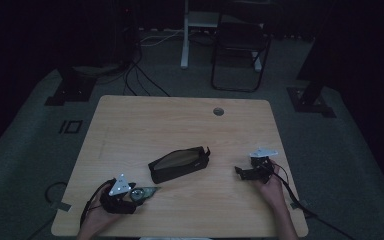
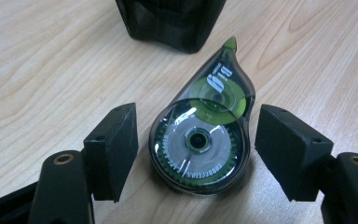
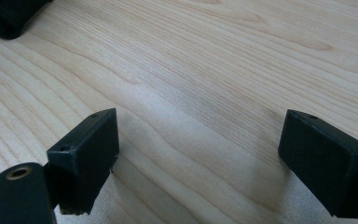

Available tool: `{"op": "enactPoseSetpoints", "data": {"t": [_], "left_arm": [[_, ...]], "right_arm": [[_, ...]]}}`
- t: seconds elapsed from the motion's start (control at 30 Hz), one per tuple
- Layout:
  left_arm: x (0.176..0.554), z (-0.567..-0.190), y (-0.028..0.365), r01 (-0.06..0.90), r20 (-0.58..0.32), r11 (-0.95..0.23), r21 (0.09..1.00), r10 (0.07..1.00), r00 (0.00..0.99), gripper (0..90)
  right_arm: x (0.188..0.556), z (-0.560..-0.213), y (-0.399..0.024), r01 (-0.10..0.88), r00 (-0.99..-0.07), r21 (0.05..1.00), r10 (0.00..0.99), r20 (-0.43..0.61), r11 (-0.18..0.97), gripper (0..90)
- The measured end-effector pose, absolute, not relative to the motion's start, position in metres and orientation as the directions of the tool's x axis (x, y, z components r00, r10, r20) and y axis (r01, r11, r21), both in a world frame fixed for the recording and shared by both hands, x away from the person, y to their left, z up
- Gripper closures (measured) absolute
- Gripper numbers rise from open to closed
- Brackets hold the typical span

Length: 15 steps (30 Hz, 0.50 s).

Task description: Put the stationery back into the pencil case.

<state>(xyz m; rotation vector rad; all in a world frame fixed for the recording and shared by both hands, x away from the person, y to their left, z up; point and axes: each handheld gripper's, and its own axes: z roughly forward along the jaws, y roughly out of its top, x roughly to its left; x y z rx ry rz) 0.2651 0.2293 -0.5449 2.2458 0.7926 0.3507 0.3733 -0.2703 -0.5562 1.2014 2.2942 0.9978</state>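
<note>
**A:** So where's this at? Left gripper has its jaws wide apart, one on each side of the tape roller, neither touching it as far as I can tell. The roller lies flat on the table, near-left part, just near-left of the black pouch.

**B:** Yeah, looks like a pick-up about to happen. Right gripper is parked wide open over bare wood on the near-right side, holding nothing.

**A:** Tips for the grab?

**B:** I'd close across the fat round end, where the two reels sit. It's smooth clear plastic, so I'd guess it could squirt out if the pads land on the taper. Keep the jaws low and level, squeeze slowly.

**A:** Which way does it point?

**B:** It's teardrop shaped. In the high view its long axis runs roughly left-right, with the green tip to the right, toward the pouch's near end. The jaws sit across that axis already, which is what you want.
</note>
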Motion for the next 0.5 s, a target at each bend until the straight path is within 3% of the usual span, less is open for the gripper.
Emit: {"op": "enactPoseSetpoints", "data": {"t": [0.5], "left_arm": [[0.2631, -0.5464, 0.2266, 0.435, 0.027, -0.572, 0.695, 0.625, 0.78, 32.5]], "right_arm": [[0.3733, -0.5562, -0.2704, 0.563, -0.571, 0.73, 0.821, 0.004, 0.388, 12.1]]}}
